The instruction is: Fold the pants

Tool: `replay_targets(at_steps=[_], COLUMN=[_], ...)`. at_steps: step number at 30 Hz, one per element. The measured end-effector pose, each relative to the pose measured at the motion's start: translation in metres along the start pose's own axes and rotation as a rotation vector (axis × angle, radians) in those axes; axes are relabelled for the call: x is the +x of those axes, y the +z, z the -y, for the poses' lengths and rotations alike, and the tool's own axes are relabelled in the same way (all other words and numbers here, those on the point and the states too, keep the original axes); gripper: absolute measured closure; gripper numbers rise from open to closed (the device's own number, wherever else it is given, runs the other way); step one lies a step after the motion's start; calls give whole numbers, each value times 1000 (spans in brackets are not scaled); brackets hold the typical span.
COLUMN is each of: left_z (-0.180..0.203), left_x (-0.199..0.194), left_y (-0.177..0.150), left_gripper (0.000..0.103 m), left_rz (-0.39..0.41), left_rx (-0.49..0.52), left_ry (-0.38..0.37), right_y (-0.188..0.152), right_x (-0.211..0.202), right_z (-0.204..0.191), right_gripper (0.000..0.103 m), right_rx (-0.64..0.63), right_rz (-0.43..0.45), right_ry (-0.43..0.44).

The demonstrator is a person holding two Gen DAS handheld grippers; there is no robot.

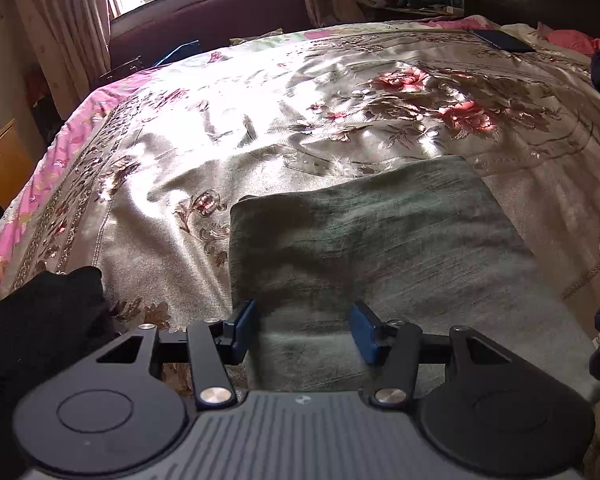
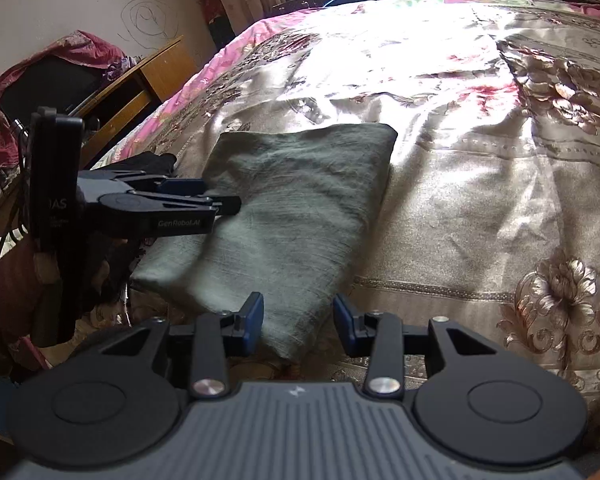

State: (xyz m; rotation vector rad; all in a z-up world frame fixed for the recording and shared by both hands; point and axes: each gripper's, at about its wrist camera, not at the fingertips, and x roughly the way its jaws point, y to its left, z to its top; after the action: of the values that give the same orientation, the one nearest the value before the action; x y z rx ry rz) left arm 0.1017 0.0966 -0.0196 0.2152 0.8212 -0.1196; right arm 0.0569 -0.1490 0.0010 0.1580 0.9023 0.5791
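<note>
Fingers on both of my grippers stand spread with nothing between them. My left gripper hangs low over the near end of the folded green pants, my right gripper over their near corner. The pants lie flat on the floral bedspread, near the bed's front edge. Some black fabric sits just left of them, possibly another garment; glare hides detail. A dark phone rests far back, and a wooden cabinet stands beside the bed.
</note>
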Motion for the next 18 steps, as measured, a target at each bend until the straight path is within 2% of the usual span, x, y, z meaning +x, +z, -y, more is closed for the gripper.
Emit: replay_targets(at_steps=[6, 10, 15, 18], left_z=[-17, -22, -25, -28], left_x=[-5, -2, 3, 6], left_y=[-15, -17, -18, -19], left_gripper=[34, 32, 26, 25], left_rz=[-25, -27, -30, -29], left_rx=[-73, -105, -112, -123], left_ry=[-41, -70, -83, -101], right_y=[23, 33, 33, 29], right_x=[3, 25, 53, 63], right_z=[26, 39, 57, 63], right_gripper=[62, 62, 61, 57], right_rx=[109, 153, 290, 334], right_rz=[38, 27, 22, 18], right_ry=[1, 6, 85, 100])
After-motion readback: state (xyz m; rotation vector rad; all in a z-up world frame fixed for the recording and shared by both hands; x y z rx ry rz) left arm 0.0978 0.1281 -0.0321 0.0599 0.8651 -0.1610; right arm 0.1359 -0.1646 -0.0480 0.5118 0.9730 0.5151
